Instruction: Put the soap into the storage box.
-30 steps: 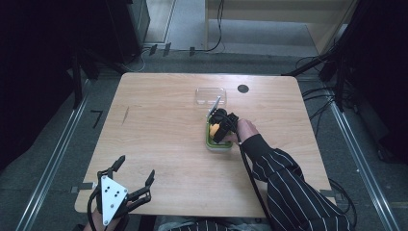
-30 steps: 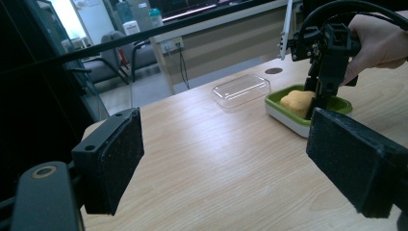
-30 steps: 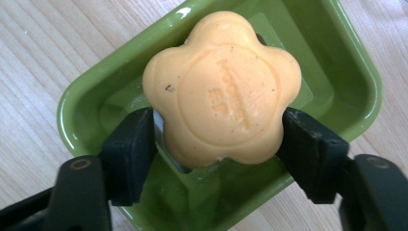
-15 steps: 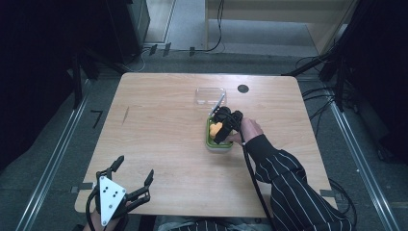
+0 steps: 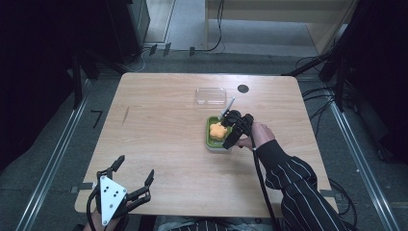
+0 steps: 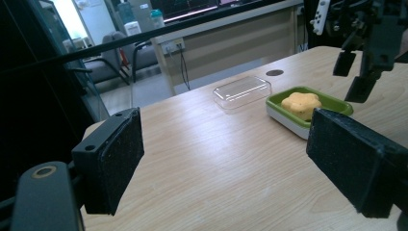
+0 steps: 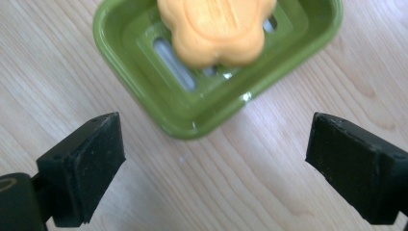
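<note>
Orange flower-shaped soap [image 5: 218, 130] sits in the green soap dish [image 5: 210, 142], right of desk [image 5: 159, 130] centre, with the clear lid [image 5: 210, 95] lying apart at the dish's 12 o'clock. Your right gripper [image 5: 232, 130] hangs just off the dish's 3 o'clock side, jaws spread wide with nothing between them; in the right gripper view the soap [image 7: 219, 29] and dish [image 7: 144, 77] lie ahead of the pads, untouched. Your left gripper [image 5: 130, 180] is parked at the desk's 7 o'clock corner, jaws apart, empty. Risk as I judge it: the right gripper is close to the dish rim, so a low sweep toward the lid could clip the dish and slide it or tip the soap out; the lid is thin and clear, so a flat pinch could skid it across the desk. Versus a second ago: the right gripper was down on the soap with jaws much closer; they have just been opening, the hand has backed off, the soap is left in the dish. Left unchanged.
</note>
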The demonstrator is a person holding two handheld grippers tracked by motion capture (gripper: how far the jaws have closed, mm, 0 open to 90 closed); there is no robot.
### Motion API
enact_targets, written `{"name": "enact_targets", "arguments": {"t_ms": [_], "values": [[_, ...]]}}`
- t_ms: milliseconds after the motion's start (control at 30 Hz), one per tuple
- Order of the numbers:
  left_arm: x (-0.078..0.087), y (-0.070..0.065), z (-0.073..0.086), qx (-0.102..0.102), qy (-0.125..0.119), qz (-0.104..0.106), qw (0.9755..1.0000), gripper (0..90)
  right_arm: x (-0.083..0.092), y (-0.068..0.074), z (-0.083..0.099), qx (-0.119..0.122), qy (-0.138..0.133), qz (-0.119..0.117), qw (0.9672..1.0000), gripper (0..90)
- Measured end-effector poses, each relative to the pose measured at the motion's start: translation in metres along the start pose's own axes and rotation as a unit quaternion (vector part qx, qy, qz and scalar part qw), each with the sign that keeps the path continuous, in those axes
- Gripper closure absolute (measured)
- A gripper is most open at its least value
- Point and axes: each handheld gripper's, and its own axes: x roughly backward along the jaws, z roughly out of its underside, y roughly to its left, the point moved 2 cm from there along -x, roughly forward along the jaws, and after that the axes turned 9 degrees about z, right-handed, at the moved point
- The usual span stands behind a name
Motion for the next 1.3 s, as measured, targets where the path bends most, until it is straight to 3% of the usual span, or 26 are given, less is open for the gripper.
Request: {"name": "enact_targets", "arguments": {"t_ms": [733, 1300], "values": [[-0.001, -0.001, 0.0, -0.001, 0.0, 0.001, 1.0, 13.0, 0.013, 0.011, 0.067, 0.0, 0.024, 0.005, 0.9997, 2.4], [-0.002, -0.001, -0.001, -0.002, -0.001, 0.003, 1.0, 13.0, -0.002, 0.029, 0.123, -0.001, 0.054, -0.001, 0.9986, 2.0]]}}
